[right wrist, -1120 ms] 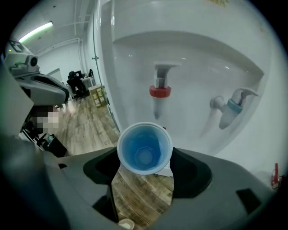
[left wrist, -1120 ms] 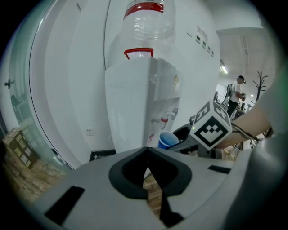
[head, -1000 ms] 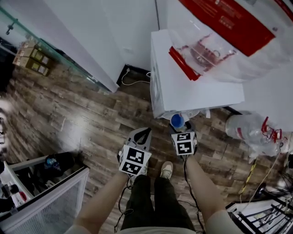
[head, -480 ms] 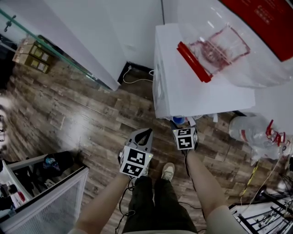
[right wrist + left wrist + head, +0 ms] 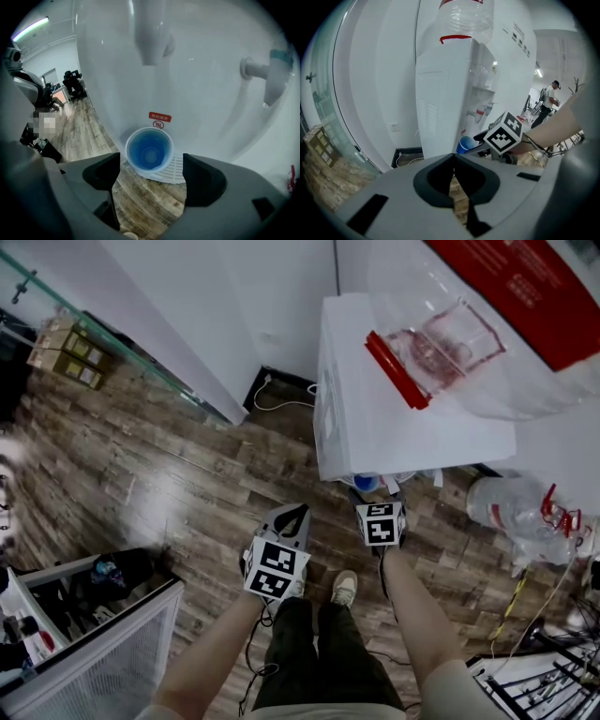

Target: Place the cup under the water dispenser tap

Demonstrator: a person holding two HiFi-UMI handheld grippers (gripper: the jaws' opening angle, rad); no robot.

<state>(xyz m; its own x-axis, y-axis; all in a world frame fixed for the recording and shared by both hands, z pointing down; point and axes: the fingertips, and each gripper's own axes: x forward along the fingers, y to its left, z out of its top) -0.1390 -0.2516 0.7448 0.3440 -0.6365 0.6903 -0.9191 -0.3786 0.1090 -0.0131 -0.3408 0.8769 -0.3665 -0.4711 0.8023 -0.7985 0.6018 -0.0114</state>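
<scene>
A blue cup (image 5: 150, 152) stands upright on the white drip grille (image 5: 174, 169) of the water dispenser (image 5: 394, 418), directly below a white tap (image 5: 151, 37). My right gripper (image 5: 151, 174) is just in front of the cup. Its jaws are opening and stand wide on either side, with the pads clear of the cup's wall. In the head view only the cup's rim (image 5: 367, 485) peeks out under the dispenser's front, beyond the right gripper (image 5: 373, 495). My left gripper (image 5: 292, 512) hangs shut and empty to the left, over the wooden floor. From it I see the cup (image 5: 464, 144) from the side.
A second tap with a blue tip (image 5: 274, 75) juts out to the right. A large clear bottle (image 5: 450, 343) sits on top of the dispenser. An empty bottle (image 5: 511, 512) lies on the floor at right, and a glass-fronted case (image 5: 103, 652) stands at lower left. People stand far off (image 5: 548, 98).
The cup has gone in under the dispenser's front, so less of it shows in the head view. The right gripper has sunk slightly with it. The left gripper has stayed put.
</scene>
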